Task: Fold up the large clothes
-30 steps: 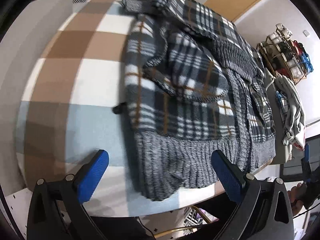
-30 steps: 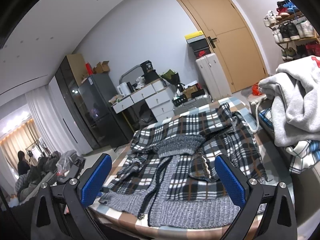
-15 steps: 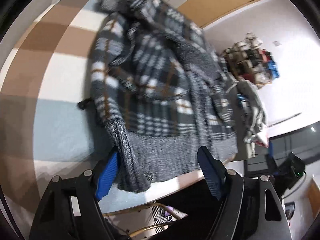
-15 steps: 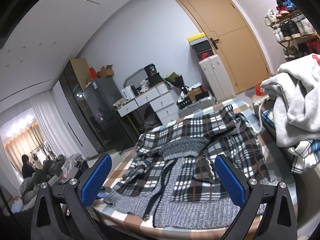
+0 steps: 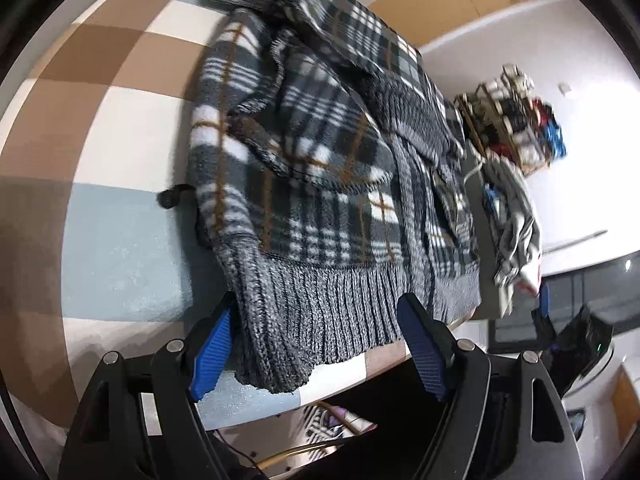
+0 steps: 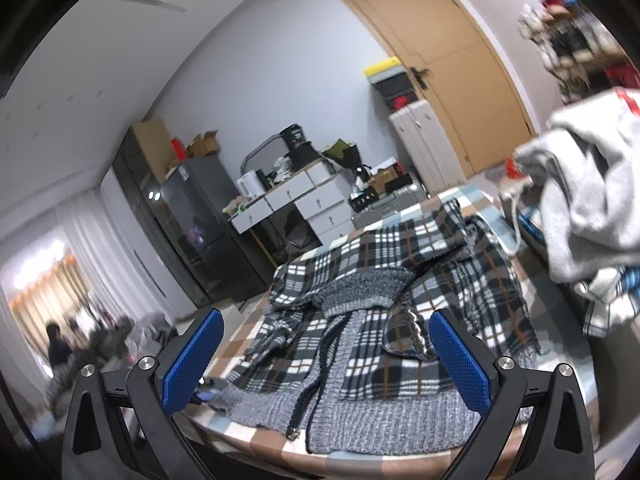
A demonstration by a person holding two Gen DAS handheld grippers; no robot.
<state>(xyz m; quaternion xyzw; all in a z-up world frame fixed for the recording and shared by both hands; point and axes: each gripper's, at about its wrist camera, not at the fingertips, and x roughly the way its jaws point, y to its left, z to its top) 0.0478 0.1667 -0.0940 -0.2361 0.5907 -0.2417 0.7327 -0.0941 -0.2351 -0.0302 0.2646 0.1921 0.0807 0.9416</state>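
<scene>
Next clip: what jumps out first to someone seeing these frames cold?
A big plaid jacket with grey ribbed hem lies spread across the checked table. The left gripper straddles the hem's near corner, jaws just closing. A heap of grey clothes sits to the jacket's right.

The left gripper is angled down at the near edge of the checked table cover, its blue pads set either side of the ribbed grey hem of the plaid jacket. The jaws have just been closing and then eased slightly; the hem's corner lies against the left pad, while the other pad stands clear. The jacket is spread rumpled across the cover. A grey garment pile is seen beyond it.
</scene>
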